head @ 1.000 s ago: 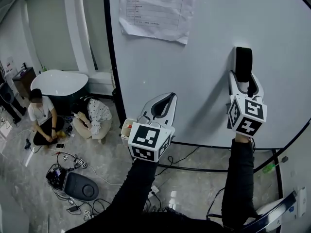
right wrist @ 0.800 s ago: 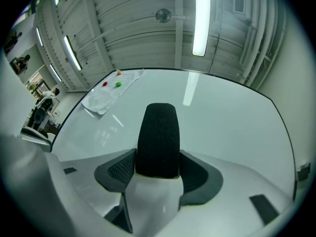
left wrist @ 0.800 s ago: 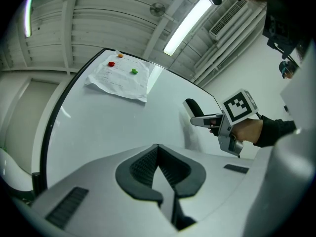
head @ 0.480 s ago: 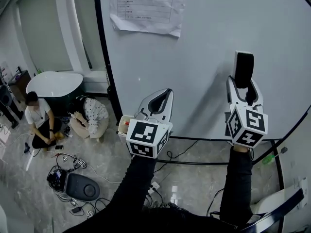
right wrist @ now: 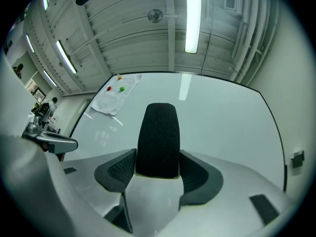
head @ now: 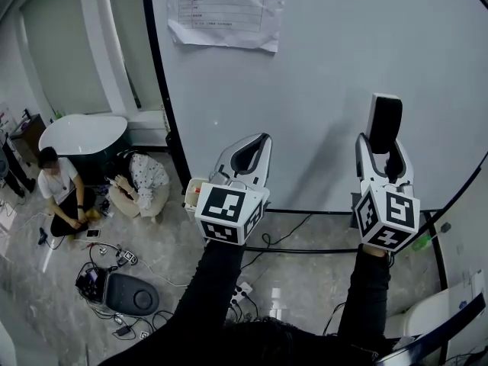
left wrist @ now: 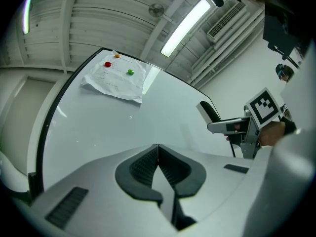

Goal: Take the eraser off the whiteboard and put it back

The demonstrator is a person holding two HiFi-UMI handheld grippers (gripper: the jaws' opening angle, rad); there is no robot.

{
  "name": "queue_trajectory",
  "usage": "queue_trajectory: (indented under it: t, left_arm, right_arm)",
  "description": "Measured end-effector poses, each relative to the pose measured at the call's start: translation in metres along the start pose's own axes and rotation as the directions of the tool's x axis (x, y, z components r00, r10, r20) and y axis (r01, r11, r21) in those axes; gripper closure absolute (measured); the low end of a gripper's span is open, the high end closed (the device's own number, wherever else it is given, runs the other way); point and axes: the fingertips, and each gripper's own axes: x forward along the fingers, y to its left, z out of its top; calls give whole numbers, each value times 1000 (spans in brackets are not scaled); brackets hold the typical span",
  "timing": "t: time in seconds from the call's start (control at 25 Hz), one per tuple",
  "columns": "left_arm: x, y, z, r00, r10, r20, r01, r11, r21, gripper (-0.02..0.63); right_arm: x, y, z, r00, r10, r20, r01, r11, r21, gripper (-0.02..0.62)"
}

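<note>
The eraser [head: 385, 124], black felt on a white back, stands upright between the fingers of my right gripper [head: 383, 149], which is shut on it in front of the whiteboard [head: 328, 67]. The right gripper view has the eraser [right wrist: 158, 139] filling the gap between the pads, felt side toward the camera. I cannot tell if it touches the board. My left gripper [head: 255, 145] hovers lower left of it near the board's bottom edge, shut with nothing in it; its pads meet [left wrist: 158, 154]. The left gripper view also catches the eraser [left wrist: 210, 111] at the right.
A paper sheet [head: 221, 10] hangs at the board's upper left under coloured magnets. Below left, two people [head: 57, 189] sit on the floor by a white tub [head: 80, 132]. Cables and a black device [head: 122, 292] lie on the floor. The board's black stand rail [head: 320, 212] runs underneath.
The right gripper with the eraser sits lower in the view than a second ago, and the paper sheet has slid upward. Both grips are unchanged.
</note>
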Motion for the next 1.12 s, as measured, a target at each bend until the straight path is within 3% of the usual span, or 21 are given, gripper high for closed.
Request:
queue_trajectory:
  t: [0.44,0.8,1.12]
  left_arm:
    - [-2,-10,-2,999,-31,-23,32,999,33,600]
    - [-5,-16,5,998,-54,14,53,998,21,600]
    - [-17,-3,-8,1000,18,-13,-18,1000,-16,600]
  right_arm:
    - [-14,0,2,1000,-15,9,15,1000,12,318]
    - [-14,10,0,1000,16,12,-16,1000,21,318]
    - [-10,23,-4,997,75,19,-76,996,40,318]
